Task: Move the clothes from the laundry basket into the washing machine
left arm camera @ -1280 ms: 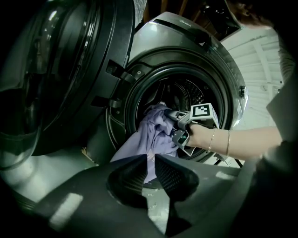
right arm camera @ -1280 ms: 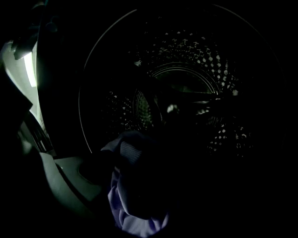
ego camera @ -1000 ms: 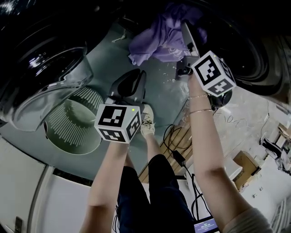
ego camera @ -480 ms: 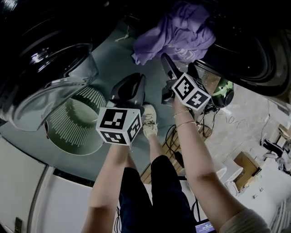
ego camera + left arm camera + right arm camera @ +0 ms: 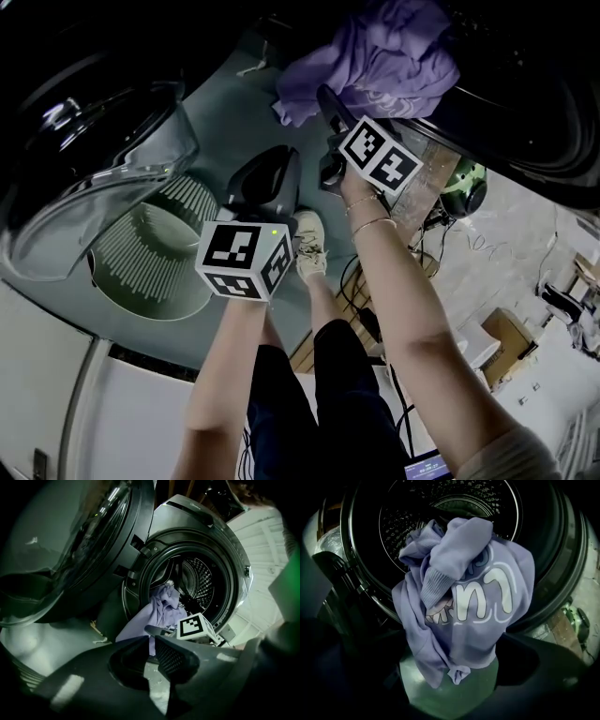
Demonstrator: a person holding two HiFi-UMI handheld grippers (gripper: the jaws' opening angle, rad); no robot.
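**One garment part-loaded: slip risk at the drum lip**

Item: purple sweatshirt [image 5: 464, 602], draped over the lip of the washing machine drum [image 5: 450, 498]. Most of the cloth hangs outside, down toward the floor [image 5: 234, 131].

Right gripper [image 5: 450, 677]: the jaws are spread wide and have just been opening. The hanging cloth is seen between them but is pressed by neither.

Left gripper [image 5: 151, 640]: the jaws are brought together and nothing is held. It is positioned on the near side, back from the drum.

Risks, as judged:
- The sweatshirt could be dragged out by its own hanging weight and dropped to the floor, since little of it lies inside.
- If the door [image 5: 93, 550] were swung shut, the cloth would be trapped at the rim.
- A loose fold could be snagged by the open jaws.

Views compared:
- The white print, the ribbed cuff and the perforated drum behind are shown only by the right gripper view.
- The laundry basket [image 5: 155, 248], at the left with no clothes seen in it, is shown only by the head view.
- The door, swung open at the left, is best shown by the left gripper view.
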